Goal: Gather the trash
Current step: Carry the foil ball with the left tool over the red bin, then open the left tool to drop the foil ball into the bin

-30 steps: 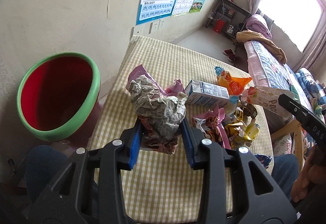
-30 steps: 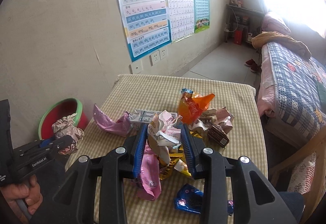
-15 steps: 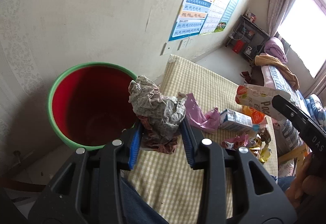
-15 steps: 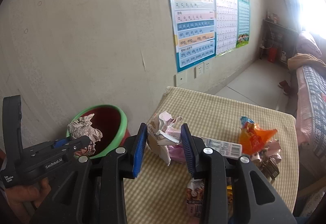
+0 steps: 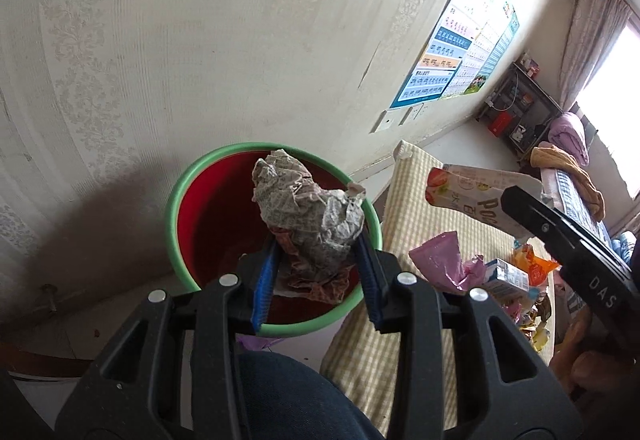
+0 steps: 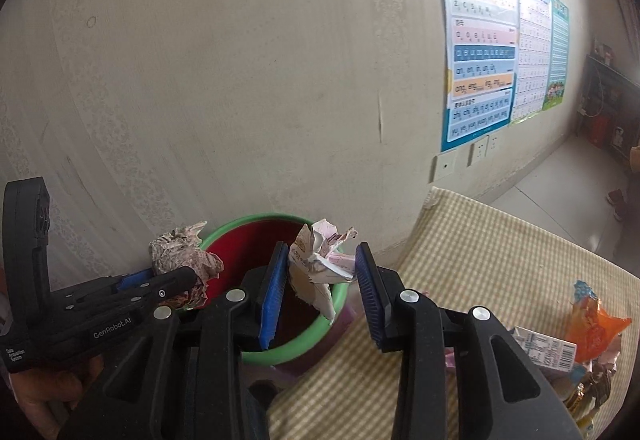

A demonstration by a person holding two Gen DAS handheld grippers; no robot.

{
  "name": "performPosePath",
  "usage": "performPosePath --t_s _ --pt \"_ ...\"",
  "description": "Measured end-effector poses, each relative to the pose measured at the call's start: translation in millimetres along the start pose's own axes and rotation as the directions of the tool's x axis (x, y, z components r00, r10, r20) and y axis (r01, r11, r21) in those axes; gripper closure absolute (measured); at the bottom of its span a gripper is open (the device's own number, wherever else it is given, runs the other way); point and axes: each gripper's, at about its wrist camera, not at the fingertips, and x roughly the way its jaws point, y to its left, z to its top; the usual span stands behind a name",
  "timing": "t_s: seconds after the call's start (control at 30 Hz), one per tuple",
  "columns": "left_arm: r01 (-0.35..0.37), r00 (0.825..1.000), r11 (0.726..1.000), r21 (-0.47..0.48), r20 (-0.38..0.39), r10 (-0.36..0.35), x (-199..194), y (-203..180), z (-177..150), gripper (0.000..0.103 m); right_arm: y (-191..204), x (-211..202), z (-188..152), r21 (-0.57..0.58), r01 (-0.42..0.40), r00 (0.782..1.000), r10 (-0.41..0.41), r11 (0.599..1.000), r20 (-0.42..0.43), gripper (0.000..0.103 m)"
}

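I hold a paper wad clamped in my left gripper above the bin; my right gripper hangs wider, a carton loose between. Next: release both.

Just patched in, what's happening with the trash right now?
Both claws are at the bin, each carrying trash. The left claw is shut on a newspaper wad, held over the bin's red inside. The right claw holds a crumpled carton above the bin's rim; its pads look spread wider than the carton, so it may be letting go. Neither piece is in the bin yet. More wrappers and a box wait on the checked table.
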Motion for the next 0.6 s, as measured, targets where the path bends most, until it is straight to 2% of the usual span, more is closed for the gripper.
performPosePath --t_s 0.27,0.4,0.47,0.5,0.6 --pt "0.014 1.000 0.999 -0.040 0.001 -0.014 6 31 16 0.066 34 46 8 -0.043 -0.067 0.996 0.065 0.997 -0.065 0.068" --pt "0.021 1.000 0.998 -0.056 -0.013 -0.022 16 40 16 0.065 39 67 6 -0.047 -0.086 0.990 0.080 0.995 -0.112 0.063" --pt "0.014 1.000 0.997 -0.070 -0.013 -0.015 18 45 15 0.050 41 77 3 -0.049 -0.088 0.987 0.081 0.995 -0.139 0.058" --pt "0.008 1.000 0.997 -0.078 -0.006 -0.009 17 47 15 0.040 41 80 2 -0.050 -0.086 0.986 0.078 0.995 -0.146 0.055" --pt "0.013 1.000 0.996 -0.089 0.003 -0.013 16 51 13 0.026 39 81 0 -0.038 -0.078 0.986 0.071 0.996 -0.154 0.043"
